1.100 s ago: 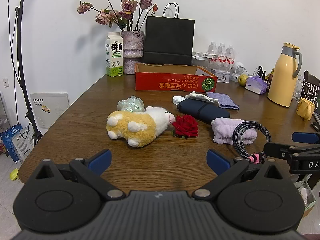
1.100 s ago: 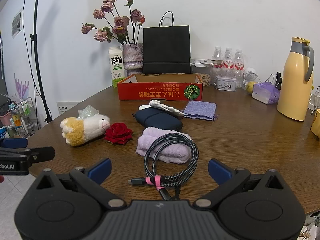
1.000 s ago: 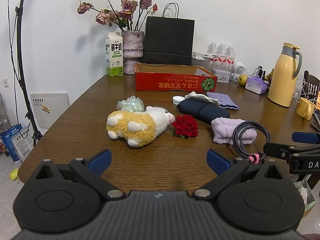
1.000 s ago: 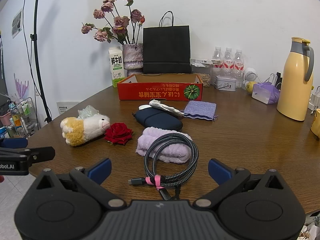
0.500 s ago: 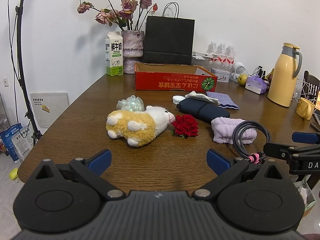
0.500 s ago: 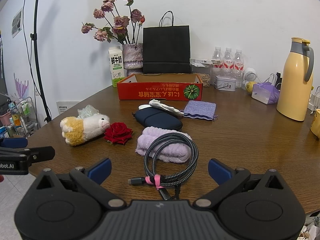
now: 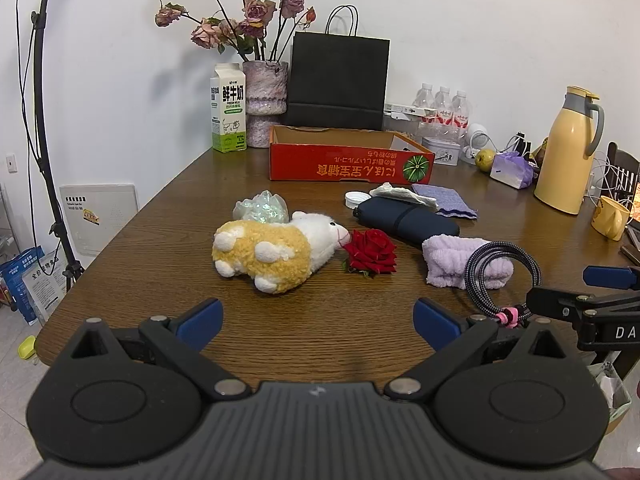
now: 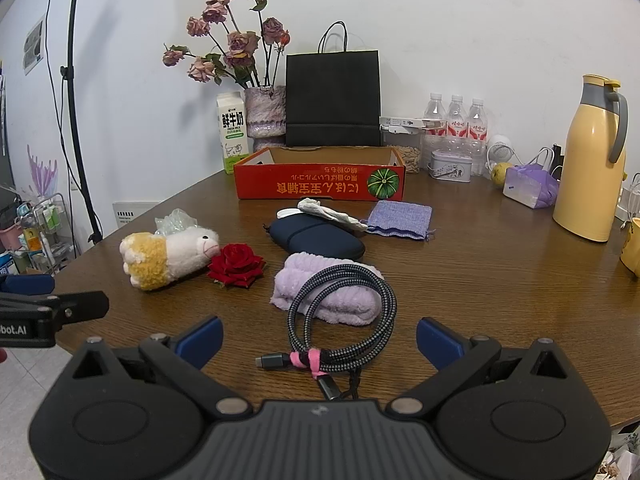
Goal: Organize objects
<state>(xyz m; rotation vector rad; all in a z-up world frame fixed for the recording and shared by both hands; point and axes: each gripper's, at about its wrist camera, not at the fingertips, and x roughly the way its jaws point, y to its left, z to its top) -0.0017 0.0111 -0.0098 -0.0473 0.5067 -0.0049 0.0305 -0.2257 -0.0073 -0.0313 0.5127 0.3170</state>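
**Two open tongs before a row of soft, light objects**

Both tongs stand wide open and hold nothing. We see the left tongs low over the near edge of the bench, the right tongs likewise, each visible at the margin of the other's view. Just ahead of the right tongs lies the braided cable, coiled and bound by a pink tie; its far loop rests on the lilac towel. We judge the cable light and springy, best pinched at the tie where the strands bunch. The towel should compress readily; a grip across its rolled middle seems safest.

Ahead of the left tongs lies the plush sheep on its side, its snout touching the red rose. We expect the plush to be light and yielding, taken around the body; the rose looks delicate. Beyond lie the dark pouch, a white wrapper on it, a purple cloth and a white cap. The red cardboard box, the likely receptacle, stands farther back.

The box floor is hidden by its front wall. The crinkled clear bag sits partly behind the sheep. We cannot make out the rose's stem.
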